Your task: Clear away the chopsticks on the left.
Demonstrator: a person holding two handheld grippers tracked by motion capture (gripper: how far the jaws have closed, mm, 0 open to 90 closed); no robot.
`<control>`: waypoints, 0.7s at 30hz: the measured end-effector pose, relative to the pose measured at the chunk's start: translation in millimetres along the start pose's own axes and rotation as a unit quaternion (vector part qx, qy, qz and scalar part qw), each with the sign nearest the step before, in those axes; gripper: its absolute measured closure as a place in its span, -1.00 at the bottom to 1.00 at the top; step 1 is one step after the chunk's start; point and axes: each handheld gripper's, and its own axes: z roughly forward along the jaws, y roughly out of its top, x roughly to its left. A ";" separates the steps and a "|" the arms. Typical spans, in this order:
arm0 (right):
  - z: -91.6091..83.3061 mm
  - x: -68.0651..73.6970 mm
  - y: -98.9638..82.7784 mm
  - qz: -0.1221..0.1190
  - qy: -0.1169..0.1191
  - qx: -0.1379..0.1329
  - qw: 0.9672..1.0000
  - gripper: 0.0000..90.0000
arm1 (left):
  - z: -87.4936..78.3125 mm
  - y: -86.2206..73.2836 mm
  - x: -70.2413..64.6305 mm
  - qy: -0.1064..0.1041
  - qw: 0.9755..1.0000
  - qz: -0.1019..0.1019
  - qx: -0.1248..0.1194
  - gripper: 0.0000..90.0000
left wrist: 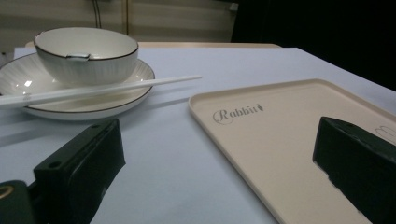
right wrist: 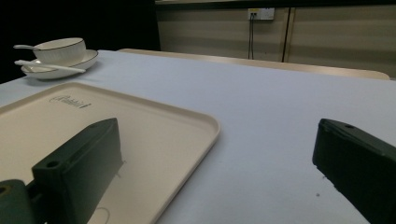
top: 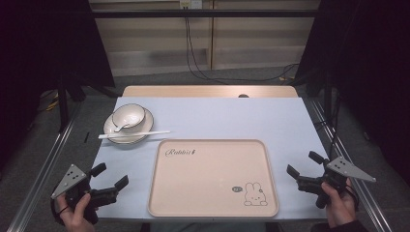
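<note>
— Pale blue cloth covers the table (top: 217, 116), dark curtains on both sides. From the high view, what step is this?

— I'd judge the very start. The left gripper (top: 109, 176) and right gripper (top: 302, 164) sit at the near corners, each in a hand, jaws spread wide, holding and touching nothing. Between them lies the beige tray (top: 212, 178), bare. The bowl (top: 128, 115) stands on its plate (top: 144, 126) at the far left, a spoon (top: 119, 127) in it and chopsticks (top: 134, 134) across the plate's rim.

— And the left gripper view?

— Jaws well apart, only cloth between them. The bowl (left wrist: 86, 53) is ahead, near but untouched, the chopsticks (left wrist: 100, 88) in front of it. Next, probably, a forward reach with a level grip on the plate (left wrist: 79, 100).

— The right gripper view?

— Wide open too, astride the tray (right wrist: 154, 135) edge; the bowl (right wrist: 60, 50) is well apart.
</note>
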 end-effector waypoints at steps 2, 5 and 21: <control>0.5 0.2 -0.5 -0.011 0.002 0.005 1.000 -0.99 | -0.2 0.7 -1.5 0.006 1.000 0.008 0.002 -0.97; 2.3 2.1 -0.9 -0.006 0.005 0.005 1.000 -0.99 | -0.1 1.0 -1.6 -0.006 1.000 0.007 0.003 -0.97; 4.2 5.5 -2.0 -0.010 0.017 0.010 1.000 -0.98 | -12.0 14.0 31.0 -0.026 0.999 0.015 0.018 -0.96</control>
